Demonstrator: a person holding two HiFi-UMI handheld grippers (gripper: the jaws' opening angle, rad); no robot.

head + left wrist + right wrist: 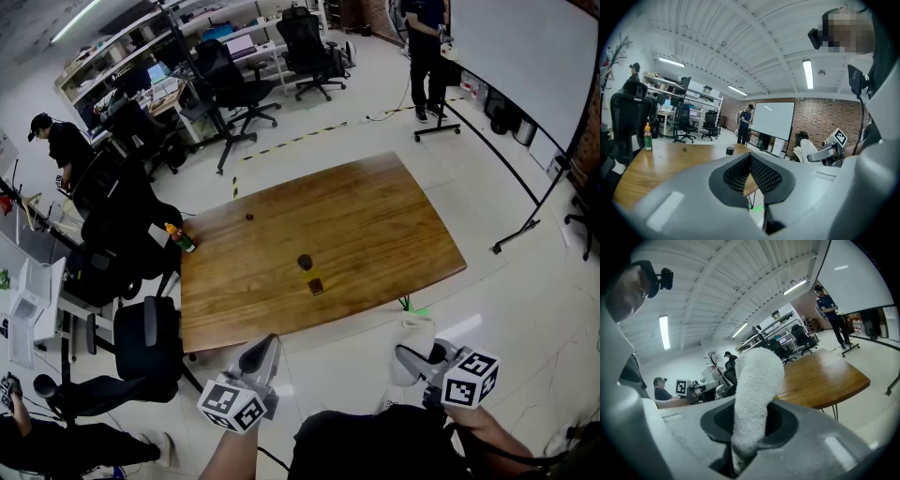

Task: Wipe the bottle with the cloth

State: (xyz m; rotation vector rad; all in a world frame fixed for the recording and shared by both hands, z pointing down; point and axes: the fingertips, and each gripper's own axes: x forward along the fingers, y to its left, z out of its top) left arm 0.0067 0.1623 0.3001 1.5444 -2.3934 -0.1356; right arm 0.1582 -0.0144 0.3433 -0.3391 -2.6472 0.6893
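Observation:
A small bottle (180,237) with an orange cap stands at the left edge of the wooden table (375,225); in the left gripper view the bottle (648,137) is far off at the left. My left gripper (265,352) hovers before the table's near edge, and its jaws (750,161) are shut with nothing between them. My right gripper (405,361), off the near right corner, is shut on a white cloth (412,337). The cloth (754,394) stands up thick between those jaws (750,420). Both grippers are well away from the bottle.
A dark round cap (305,262) and a small brown object (316,284) lie mid-table. Black office chairs (141,356) crowd the table's left side. A person (427,56) stands beside a whiteboard (525,56) at the back right, and another person (61,150) at the left desks.

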